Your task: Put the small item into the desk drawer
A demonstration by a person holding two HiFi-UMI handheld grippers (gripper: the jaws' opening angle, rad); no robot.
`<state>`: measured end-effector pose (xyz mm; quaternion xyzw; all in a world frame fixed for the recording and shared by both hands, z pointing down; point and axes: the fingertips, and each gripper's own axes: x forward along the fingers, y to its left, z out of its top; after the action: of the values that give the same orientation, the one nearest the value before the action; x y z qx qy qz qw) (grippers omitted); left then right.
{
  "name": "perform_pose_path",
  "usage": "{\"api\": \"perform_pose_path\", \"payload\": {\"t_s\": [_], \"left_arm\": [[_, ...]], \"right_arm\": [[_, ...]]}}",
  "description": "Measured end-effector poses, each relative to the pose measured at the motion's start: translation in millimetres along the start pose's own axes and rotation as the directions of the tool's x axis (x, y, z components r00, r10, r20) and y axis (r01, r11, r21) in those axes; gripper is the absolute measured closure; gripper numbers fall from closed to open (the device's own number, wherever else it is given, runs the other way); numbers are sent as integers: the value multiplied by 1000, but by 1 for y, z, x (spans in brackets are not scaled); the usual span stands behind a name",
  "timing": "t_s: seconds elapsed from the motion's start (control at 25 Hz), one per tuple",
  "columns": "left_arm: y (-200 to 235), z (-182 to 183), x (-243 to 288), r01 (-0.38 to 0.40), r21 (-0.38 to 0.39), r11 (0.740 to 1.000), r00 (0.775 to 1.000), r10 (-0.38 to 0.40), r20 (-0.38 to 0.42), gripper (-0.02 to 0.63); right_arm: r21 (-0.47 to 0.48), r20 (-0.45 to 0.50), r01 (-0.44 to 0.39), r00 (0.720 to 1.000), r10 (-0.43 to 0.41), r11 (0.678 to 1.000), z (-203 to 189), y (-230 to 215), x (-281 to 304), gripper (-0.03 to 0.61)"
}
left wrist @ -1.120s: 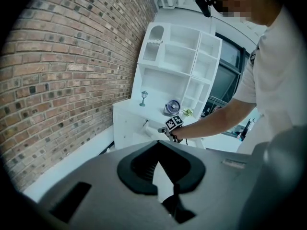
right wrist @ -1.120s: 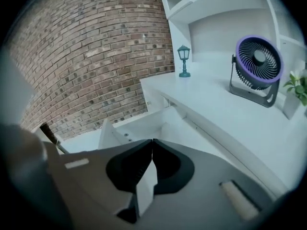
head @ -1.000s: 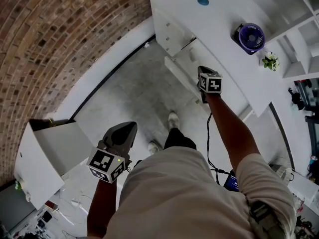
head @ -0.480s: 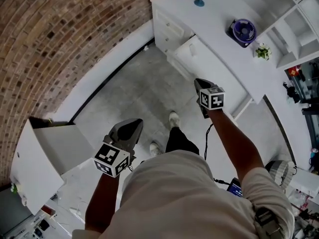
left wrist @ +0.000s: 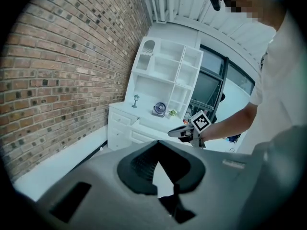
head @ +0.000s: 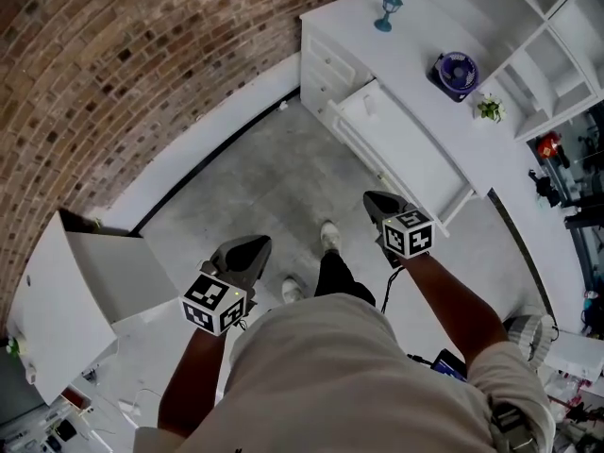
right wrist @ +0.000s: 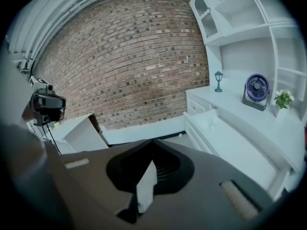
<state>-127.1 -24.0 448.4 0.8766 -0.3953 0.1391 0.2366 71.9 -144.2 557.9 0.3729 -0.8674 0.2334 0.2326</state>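
Here, the head view shows a person standing on a grey floor (head: 255,173) before a white bench (head: 415,50) beside a brick wall (head: 113,64). The left gripper (head: 253,245) and right gripper (head: 373,199) are both over the floor, the right one nearer the bench. Each has its jaws closed together with nothing between them. The drawer (head: 411,154) of the bench is pulled out, showing its white inside. The small item (head: 368,106) seems to be a faint pale mark inside the drawer, at the end nearer the wall; it is too small to tell more. A blue lamp (head: 387,12), a purple fan (head: 456,71) and a potted plant (head: 488,109) stand on the bench. A white cabinet (head: 66,291) is at lower left.
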Motion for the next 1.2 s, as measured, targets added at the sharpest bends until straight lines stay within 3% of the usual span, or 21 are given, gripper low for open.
{"api": "perform_pose_path", "payload": {"t_s": [0.52, 1.2], "left_arm": [[-21, -35, -51, 24, -1, 1000, 1000, -24, 9, 607], [-29, -56, -88, 11, -25, 1000, 999, -9, 52, 607]], "right_arm": [[-60, 10, -131, 991, 132, 990, -26, 124, -67, 566], [-127, 67, -131, 988, 141, 983, -12, 171, -90, 566]]}}
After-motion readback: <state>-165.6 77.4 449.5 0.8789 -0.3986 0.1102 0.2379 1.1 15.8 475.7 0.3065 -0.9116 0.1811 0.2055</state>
